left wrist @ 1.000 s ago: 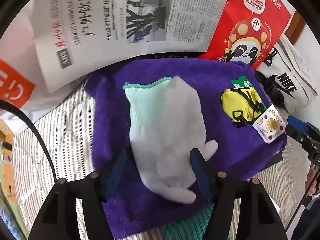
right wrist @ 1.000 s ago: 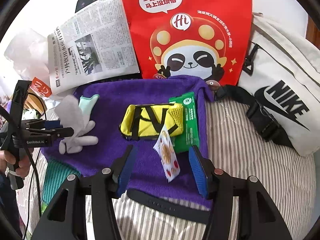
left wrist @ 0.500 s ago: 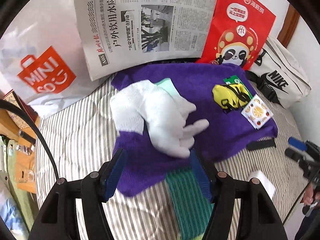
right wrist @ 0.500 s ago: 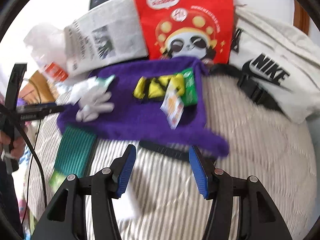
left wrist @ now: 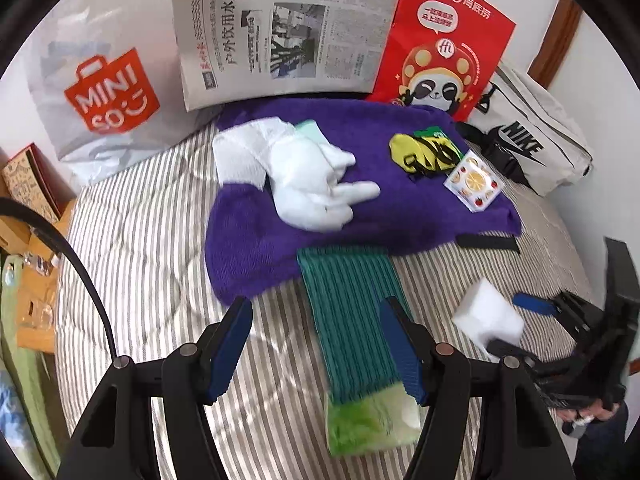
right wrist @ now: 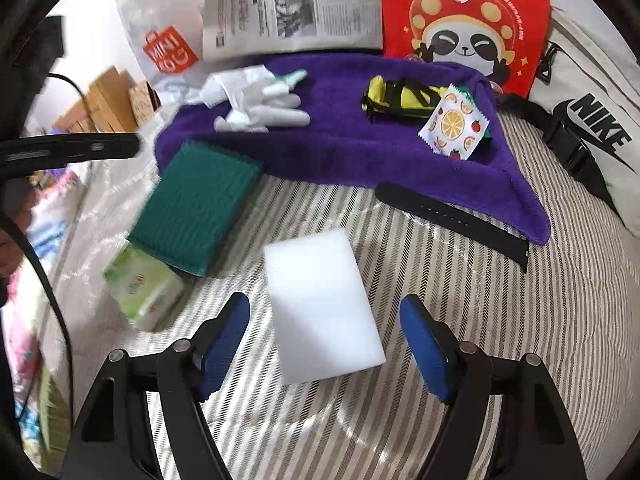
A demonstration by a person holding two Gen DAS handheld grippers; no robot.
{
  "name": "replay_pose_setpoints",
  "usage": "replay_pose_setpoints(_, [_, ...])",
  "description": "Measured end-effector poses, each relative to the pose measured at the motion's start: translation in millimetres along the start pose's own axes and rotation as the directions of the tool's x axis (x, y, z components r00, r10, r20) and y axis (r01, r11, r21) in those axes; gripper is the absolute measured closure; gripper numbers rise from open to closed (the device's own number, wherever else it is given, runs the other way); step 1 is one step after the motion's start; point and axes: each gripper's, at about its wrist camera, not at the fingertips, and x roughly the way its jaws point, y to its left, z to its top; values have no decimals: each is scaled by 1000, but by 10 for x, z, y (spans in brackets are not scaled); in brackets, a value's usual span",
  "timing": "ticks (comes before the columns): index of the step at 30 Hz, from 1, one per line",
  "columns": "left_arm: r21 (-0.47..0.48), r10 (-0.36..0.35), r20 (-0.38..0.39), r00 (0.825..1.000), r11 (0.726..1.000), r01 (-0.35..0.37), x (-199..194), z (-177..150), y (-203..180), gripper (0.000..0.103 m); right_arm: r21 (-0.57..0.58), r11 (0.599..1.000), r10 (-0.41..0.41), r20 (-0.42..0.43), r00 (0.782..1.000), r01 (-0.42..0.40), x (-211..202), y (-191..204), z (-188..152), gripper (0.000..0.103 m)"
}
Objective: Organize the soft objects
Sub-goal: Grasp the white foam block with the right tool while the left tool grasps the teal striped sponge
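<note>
On the striped bed [right wrist: 500, 320] we hold both hand-held grippers spread wide and empty, right hand-held gripper [right wrist: 325, 338] straddling the white sponge [right wrist: 324, 308], left hand-held gripper [left wrist: 316, 344] over the green cloth [left wrist: 348, 320].

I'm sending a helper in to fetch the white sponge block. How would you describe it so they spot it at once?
Start at the purple towel spread on the striped bedcover. Just in front of the towel's near edge, on the bare stripes, lies the white sponge block, right of the green ribbed cloth. It is a plain, unprinted rectangular slab, unlike the floppy white gloves lying on the towel.
</note>
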Motion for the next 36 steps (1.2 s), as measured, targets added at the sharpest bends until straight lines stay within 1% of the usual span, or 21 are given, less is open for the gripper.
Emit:
replay_pose_setpoints(2, [4, -17, -8, 1000, 1000, 17, -1, -89, -17, 37, 4, 1000, -12, -8, 1000, 12, 81, -12, 4, 26])
replay_pose_setpoints(3, [4, -16, -13, 1000, 1000, 16, 9, -150, -28, 37, 11, 1000, -7, -10, 1000, 7, 111, -24, 6, 29])
replay_pose_setpoints(5, [-2, -18, -27, 999, 1000, 18, 55, -225, -42, 37, 27, 1000, 7, -10, 1000, -7, 162, -42, -2, 44])
replay_pose_setpoints(6, [-4, -22, -34, 999, 1000, 22, 79, -252, -54, 37, 31, 999, 28, -3, 1000, -28, 171, -49, -17, 48])
replay_pose_setpoints(7, [-6, -24, -39, 999, 1000, 24, 103, -275, -70, 37, 41, 998, 49, 0, 999, -49, 168, -54, -31, 49])
replay_pose_setpoints(9, [-7, -25, -41, 999, 1000, 25, 146, -303, -117, 37, 49, 998, 32, 20, 999, -33, 129, -58, -53, 49])
replay_pose_setpoints(11, [2, -32, -35, 999, 999, 32, 184, -294, -164, 37, 55, 998, 42, 37, 998, -44, 49, -74, -93, 49])
replay_pose_setpoints(13, [4, -9, -40, 999, 1000, 10, 257, -266, -178, 37, 65, 997, 45, 50, 998, -48, -59, -107, -135, 49])
replay_pose_setpoints(16, [-28, -11, -52, 999, 1000, 9, 377, -251, -109, 37, 71, 996, 44, 61, 997, -48, -192, -159, -181, 49])
replay_pose_setpoints(18, [-61, -41, -60, 997, 997, 37, 439, -258, -43, 37, 85, 995, 49, 71, 996, -55, -281, -213, -227, 49])
replay_pose_setpoints(20, [-88, -129, -69, 989, 989, 123, 509, -252, -2, 37, 95, 994, 53, 75, 996, -60, -344, -261, -271, 49])
replay_pose_setpoints(21, [-99, -155, -74, 985, 984, 147, 545, -247, 7, 37, 95, 994, 53, 76, 996, -60, -352, -271, -277, 49])
replay_pose_setpoints(24, [-122, -173, -72, 982, 979, 164, 623, -215, 18, 37, 91, 994, 54, 65, 996, -60, -369, -285, -300, 49])
replay_pose_setpoints(26, [-138, -226, -70, 972, 967, 215, 656, -188, -14, 39, 80, 995, 49, 69, 996, -54, -389, -290, -314, 49])
replay_pose_setpoints(27, [-139, -237, -69, 969, 964, 226, 666, -172, -30, 39, 81, 995, 50, 70, 996, -56, -389, -297, -315, 49])
replay_pose_setpoints(28, [-134, -236, -63, 970, 965, 226, 670, -159, -52, 43, 83, 995, 52, 70, 996, -58, -388, -303, -318, 49])
replay_pose_setpoints(31, [-132, -224, -59, 973, 968, 214, 702, -139, -58, 60, 92, 994, 53, 72, 996, -59, -359, -316, -308, 49])
replay_pose_setpoints(32, [-141, -239, -55, 969, 963, 229, 714, -141, -47, 62, 98, 994, 51, 71, 996, -58, -337, -318, -300, 49])
replay_pose_setpoints(34, [-146, -247, -36, 968, 960, 240, 683, -131, -5, 67, 104, 993, 53, 67, 996, -59, -304, -319, -277, 49])
replay_pose_setpoints(35, [-148, -265, -21, 964, 955, 259, 634, -130, 11, 73, 105, 993, 51, 67, 996, -58, -290, -317, -258, 49])
replay_pose_setpoints(36, [-152, -282, -12, 959, 949, 277, 599, -122, 29, 74, 103, 993, 49, 70, 996, -56, -286, -315, -235, 49])
